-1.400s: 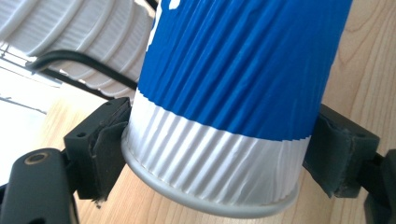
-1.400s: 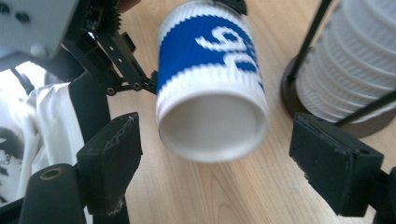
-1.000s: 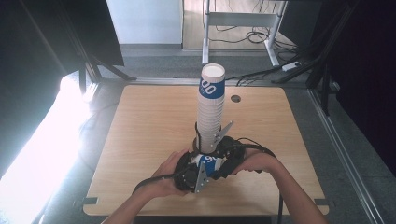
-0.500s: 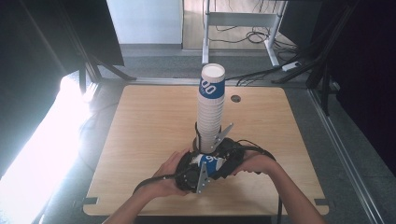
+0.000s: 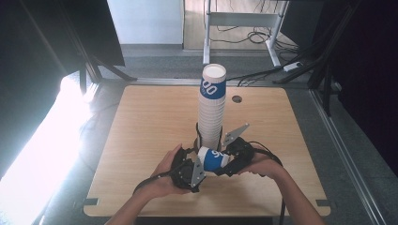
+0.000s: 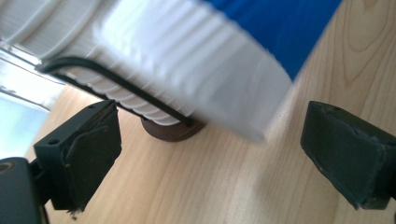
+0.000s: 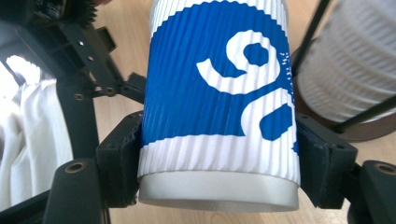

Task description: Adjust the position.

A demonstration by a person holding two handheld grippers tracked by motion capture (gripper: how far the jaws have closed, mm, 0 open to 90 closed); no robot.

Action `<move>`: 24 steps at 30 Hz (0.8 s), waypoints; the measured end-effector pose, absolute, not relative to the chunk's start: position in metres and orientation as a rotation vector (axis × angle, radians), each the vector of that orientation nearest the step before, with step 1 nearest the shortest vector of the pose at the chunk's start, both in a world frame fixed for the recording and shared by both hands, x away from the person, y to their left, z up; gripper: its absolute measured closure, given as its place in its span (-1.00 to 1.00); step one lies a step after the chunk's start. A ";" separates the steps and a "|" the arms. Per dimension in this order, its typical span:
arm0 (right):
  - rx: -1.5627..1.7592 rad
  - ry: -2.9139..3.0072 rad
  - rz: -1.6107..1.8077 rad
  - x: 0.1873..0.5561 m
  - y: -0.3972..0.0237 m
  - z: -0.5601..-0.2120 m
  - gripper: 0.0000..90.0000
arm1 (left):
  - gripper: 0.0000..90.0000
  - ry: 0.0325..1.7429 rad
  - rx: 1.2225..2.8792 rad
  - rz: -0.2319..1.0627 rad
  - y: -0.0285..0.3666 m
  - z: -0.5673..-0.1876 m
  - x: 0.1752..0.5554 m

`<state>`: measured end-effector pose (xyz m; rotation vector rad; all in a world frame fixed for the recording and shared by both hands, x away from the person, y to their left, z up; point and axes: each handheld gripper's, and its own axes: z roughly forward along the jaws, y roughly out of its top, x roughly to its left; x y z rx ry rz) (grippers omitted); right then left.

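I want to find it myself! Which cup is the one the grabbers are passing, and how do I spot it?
Look at the wooden table and find the tall stack of cups in its wire holder. Just in front of the stack's foot, the right gripper clamps one single cup. It is the one lying sideways, blue with white ribbing, while the others stand nested upright.
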<state>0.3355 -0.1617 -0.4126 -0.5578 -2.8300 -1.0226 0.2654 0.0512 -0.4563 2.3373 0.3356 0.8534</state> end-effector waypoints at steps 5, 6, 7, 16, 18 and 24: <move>-0.591 -2.786 -1.163 0.332 -0.172 -0.414 -0.41 | -0.79 0.442 2.252 0.756 0.065 -0.452 0.264; -0.592 -2.781 -1.182 0.332 -0.173 -0.415 -0.41 | -0.77 0.460 2.242 0.740 0.067 -0.452 0.264; -0.593 -2.772 -1.207 0.331 -0.174 -0.416 -0.41 | -0.76 0.486 2.225 0.716 0.070 -0.453 0.264; -0.682 -2.696 -1.466 0.322 -0.184 -0.423 -0.41 | -0.68 0.644 2.078 0.461 0.086 -0.459 0.267; -0.699 -2.671 -1.521 0.319 -0.186 -0.425 -0.41 | -0.68 0.677 2.039 0.399 0.090 -0.460 0.269; -0.752 -2.608 -1.683 0.310 -0.187 -0.436 -0.41 | -0.68 0.743 1.957 0.267 0.097 -0.460 0.274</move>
